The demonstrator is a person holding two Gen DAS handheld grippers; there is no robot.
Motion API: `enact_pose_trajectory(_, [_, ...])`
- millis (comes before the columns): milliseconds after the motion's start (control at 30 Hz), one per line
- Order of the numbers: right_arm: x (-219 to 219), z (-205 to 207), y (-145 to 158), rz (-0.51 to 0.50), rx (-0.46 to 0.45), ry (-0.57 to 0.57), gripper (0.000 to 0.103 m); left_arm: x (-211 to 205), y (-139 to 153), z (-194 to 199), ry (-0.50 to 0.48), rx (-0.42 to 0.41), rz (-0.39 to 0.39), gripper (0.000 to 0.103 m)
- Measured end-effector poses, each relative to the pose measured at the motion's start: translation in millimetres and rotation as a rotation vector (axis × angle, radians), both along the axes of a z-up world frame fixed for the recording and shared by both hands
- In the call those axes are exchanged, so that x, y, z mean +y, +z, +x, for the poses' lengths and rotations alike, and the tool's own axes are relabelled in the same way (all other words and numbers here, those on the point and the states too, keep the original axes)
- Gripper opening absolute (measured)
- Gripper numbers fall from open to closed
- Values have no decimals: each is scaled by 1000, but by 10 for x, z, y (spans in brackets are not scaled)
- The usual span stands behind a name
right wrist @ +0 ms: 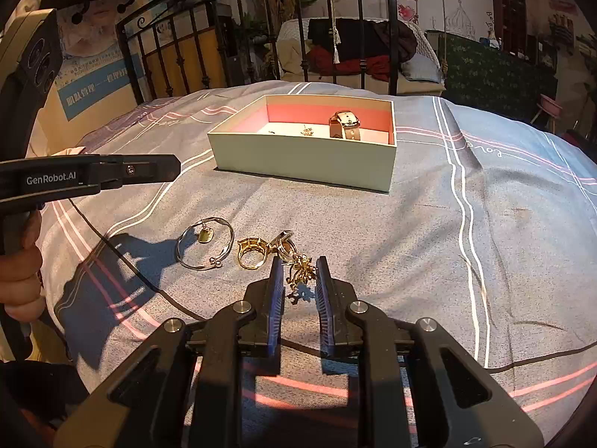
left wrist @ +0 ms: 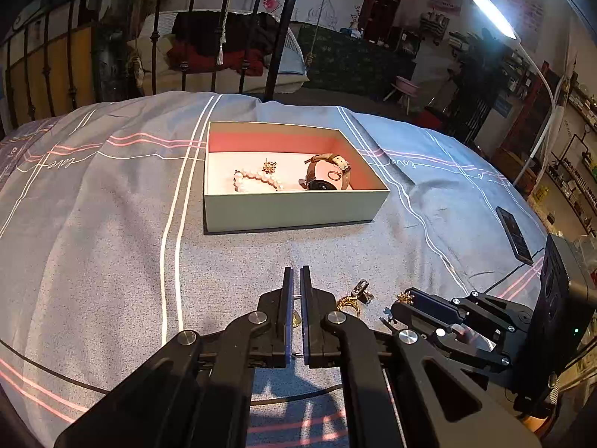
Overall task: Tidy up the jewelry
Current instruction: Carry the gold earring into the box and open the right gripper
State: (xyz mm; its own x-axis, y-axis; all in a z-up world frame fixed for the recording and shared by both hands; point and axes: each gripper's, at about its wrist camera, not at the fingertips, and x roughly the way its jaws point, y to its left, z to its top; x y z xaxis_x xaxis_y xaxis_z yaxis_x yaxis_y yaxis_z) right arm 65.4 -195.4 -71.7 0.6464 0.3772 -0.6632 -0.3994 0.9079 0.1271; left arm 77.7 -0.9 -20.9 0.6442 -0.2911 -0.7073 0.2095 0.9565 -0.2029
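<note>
With the gold brooch (right wrist: 300, 272) between the right gripper's (right wrist: 300, 274) narrow jaws at lower centre, squeeze gently, then lift straight toward the box (right wrist: 302, 160); the left gripper (left wrist: 296, 298) is closed, empty.

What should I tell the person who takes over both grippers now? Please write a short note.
Left gripper: shut, empty, above the bedspread.
Right gripper: jaws part open around the gold earring; whether the pads grip it I cannot tell.
Box: holds the pearl bracelet, another earring, the watch and a small ring.
Left to do: the earring, gold ring, silver bangle and a small piece beside the gold ring.
</note>
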Motion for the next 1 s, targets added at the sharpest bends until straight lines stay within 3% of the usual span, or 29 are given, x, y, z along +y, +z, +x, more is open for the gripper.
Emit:
enact_pose_trajectory(333, [-3, 25, -9, 12, 12, 2, 19, 20, -219, -75, -10, 75, 29, 3])
enact_pose_trajectory(467, [19, 126, 117, 11, -16, 14, 19, -4, -147, 26, -8, 50, 42, 3])
enact_pose_trajectory(733, [125, 974, 858, 30, -157, 7, 19, -152, 239, 762, 3, -25, 56, 3])
enact_pose_trajectory(1000, [139, 1801, 724, 5, -54, -36, 19, -149, 139, 1383, 49, 36, 69, 3])
